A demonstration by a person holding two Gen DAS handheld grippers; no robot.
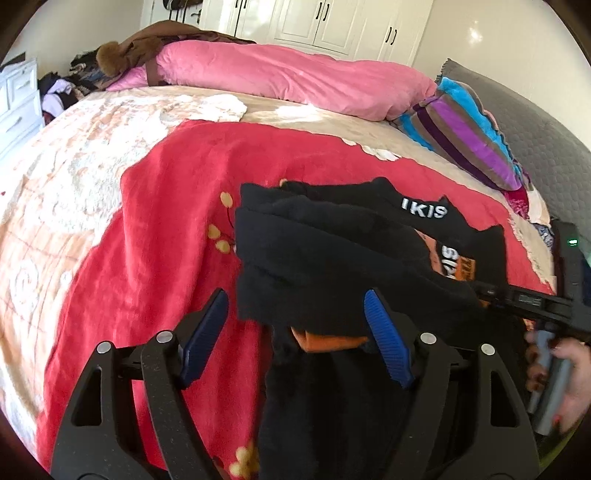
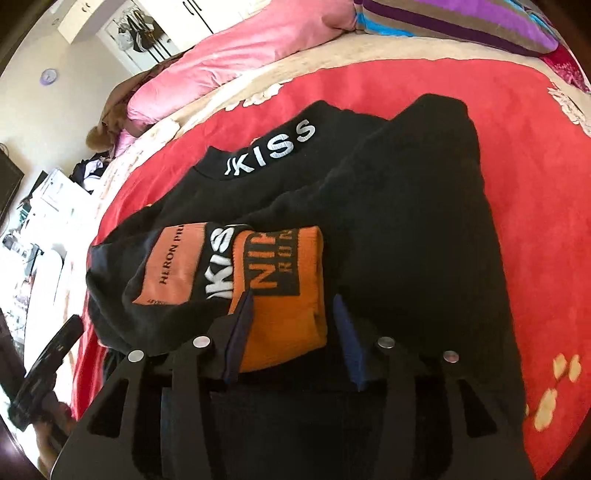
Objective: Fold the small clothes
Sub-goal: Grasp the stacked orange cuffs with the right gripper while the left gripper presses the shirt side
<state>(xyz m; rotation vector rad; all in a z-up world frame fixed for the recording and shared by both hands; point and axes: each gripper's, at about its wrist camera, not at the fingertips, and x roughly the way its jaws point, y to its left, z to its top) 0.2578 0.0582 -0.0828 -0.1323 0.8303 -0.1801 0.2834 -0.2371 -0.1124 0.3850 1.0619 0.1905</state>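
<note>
On the bed, in the left wrist view, a black sweatshirt (image 1: 332,251) is seen lying bunched on a red plush blanket (image 1: 166,221), its collar lettered in white and an orange printed patch showing among the folds. The left gripper (image 1: 295,332) is held low over the near edge of the garment with its blue pads (image 1: 386,336) spread wide; black cloth and an orange hem lie between the pads, but no pressing on the cloth can be made out, so the jaws are read as apart. At the right edge, the right gripper (image 1: 532,302) is seen from the side, gripped by a hand (image 1: 561,376) around a grey handle. Behind, a pink quilt (image 1: 288,77), a striped pillow (image 1: 465,136) and white wardrobe doors (image 1: 321,22) are visible.

From the right wrist view, the same sweatshirt (image 2: 406,206) is shown spread across the red blanket (image 2: 535,221), the collar reading "KISS" in white. An orange ribbed cuff (image 2: 288,295) with dark print lies at the near edge, directly between the dark blue pads (image 2: 349,339) of the right gripper (image 2: 291,332). The jaws stand partly apart, and whether the pads press the cuff cannot be told with certainty; a gap shows beside the right pad. The left gripper (image 2: 48,365) appears blurred at the lower left.
</note>
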